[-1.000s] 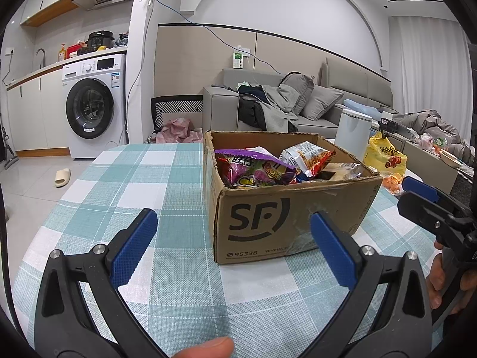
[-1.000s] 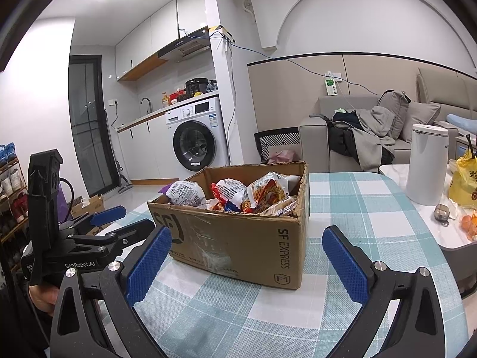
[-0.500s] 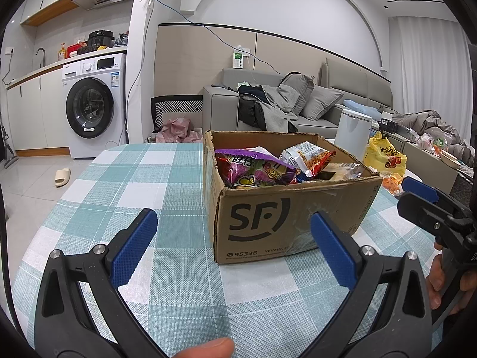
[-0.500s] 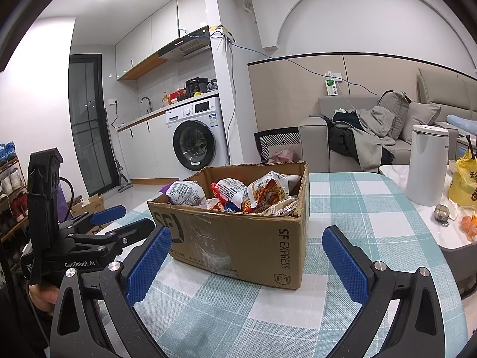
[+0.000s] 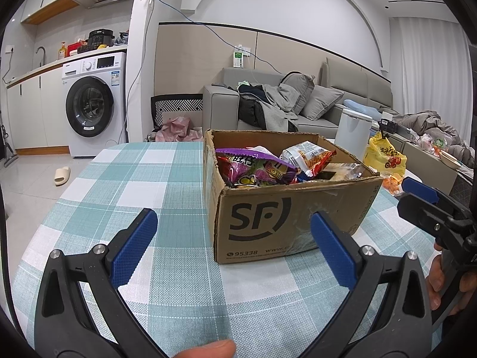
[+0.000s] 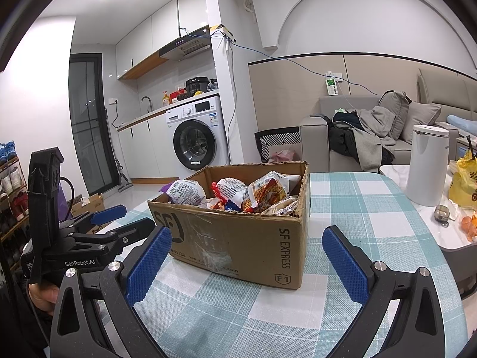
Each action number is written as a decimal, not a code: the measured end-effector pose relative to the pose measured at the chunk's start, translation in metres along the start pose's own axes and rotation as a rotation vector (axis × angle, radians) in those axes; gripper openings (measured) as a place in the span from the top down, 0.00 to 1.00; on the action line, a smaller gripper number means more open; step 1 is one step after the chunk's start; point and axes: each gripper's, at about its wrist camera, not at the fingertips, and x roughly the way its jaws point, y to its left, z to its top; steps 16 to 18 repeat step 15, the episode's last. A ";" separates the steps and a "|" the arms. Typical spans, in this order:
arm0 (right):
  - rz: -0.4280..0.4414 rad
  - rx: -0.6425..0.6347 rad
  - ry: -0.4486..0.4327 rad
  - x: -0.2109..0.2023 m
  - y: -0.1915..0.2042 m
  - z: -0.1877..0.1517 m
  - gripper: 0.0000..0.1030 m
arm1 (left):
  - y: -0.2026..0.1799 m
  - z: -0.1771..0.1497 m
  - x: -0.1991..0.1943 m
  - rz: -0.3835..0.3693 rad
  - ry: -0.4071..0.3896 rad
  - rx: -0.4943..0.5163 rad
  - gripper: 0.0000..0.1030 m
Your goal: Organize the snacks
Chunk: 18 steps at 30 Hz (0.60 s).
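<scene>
An open brown cardboard box printed with a black SF logo stands on a table covered by a teal-and-white checked cloth. The box is filled with crinkly snack packets: a purple foil bag lies at its left side in the left wrist view, and a red-and-white noodle packet leans behind it. From the right wrist view the same box shows its SF EXPRESS side, with a white-and-orange noodle packet and a white printed packet rising above the rim.

The left gripper, black with 2 blue ribbed pads, hangs above the cloth just in front of the box, its jaws spread wide and holding nothing. The right gripper, of the same build, is likewise wide apart and empty, facing the box's corner. Each gripper appears at the edge of the other's view, held by a hand.

A tall white cylindrical container stands on a neighbouring white surface beside a yellow plastic bag. A white washing machine and a grey sofa sit beyond the table.
</scene>
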 end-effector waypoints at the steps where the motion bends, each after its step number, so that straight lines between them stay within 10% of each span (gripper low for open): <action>1: 0.000 -0.001 0.000 0.000 0.000 0.000 0.00 | 0.000 0.000 0.000 0.000 0.000 0.000 0.01; 18: 0.001 -0.006 0.001 0.001 0.000 0.000 0.00 | -0.011 -0.003 0.000 -0.019 -0.005 0.003 0.01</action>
